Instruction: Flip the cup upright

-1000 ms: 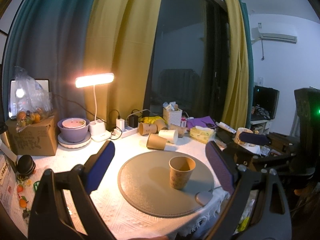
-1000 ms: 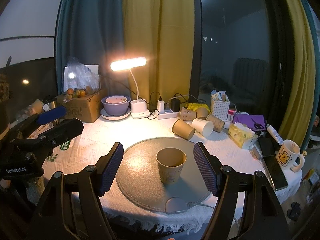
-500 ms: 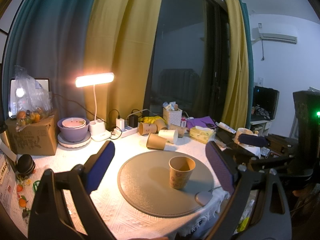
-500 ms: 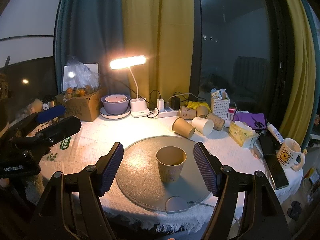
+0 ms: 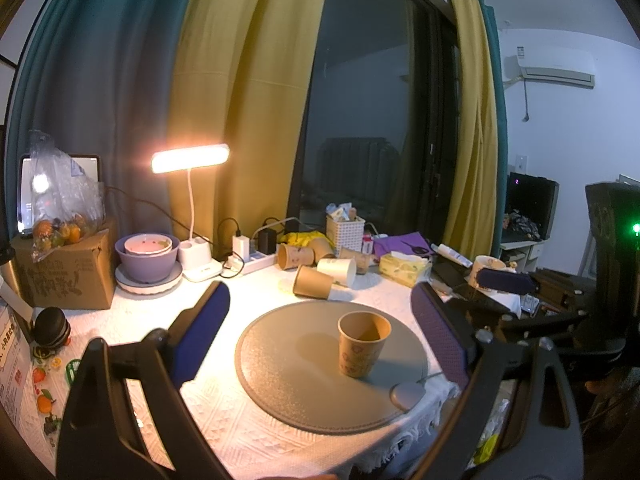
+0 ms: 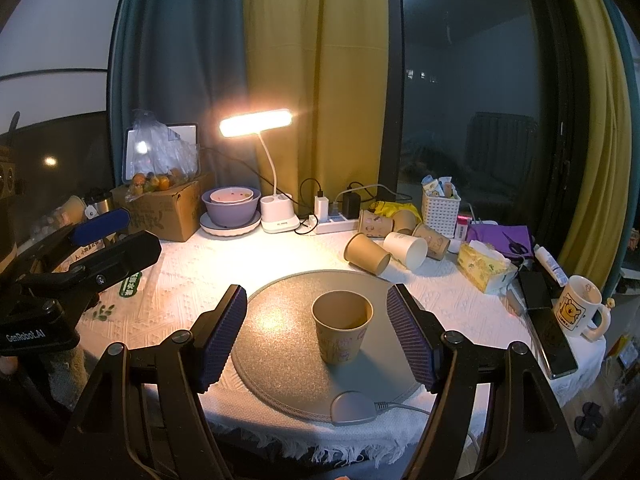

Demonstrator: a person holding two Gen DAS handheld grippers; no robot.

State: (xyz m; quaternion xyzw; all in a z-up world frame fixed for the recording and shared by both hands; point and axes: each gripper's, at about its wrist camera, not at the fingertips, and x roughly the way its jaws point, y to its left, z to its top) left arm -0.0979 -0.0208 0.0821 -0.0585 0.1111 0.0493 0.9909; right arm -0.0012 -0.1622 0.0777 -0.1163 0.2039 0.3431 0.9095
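Since the brown printed paper cup (image 6: 341, 332) stands upright mid-mat on the round grey mat (image 6: 280, 320), I keep both grippers, left (image 5: 320, 332) and right (image 6: 316, 336), wide and empty; light, crushable, I'd pinch mid-wall gently.

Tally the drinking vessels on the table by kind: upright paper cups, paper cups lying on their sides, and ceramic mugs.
Upright paper cup: 1
Tipped paper cups: 5 (brown, white, three patterned)
Ceramic mug: 1
Total: 7
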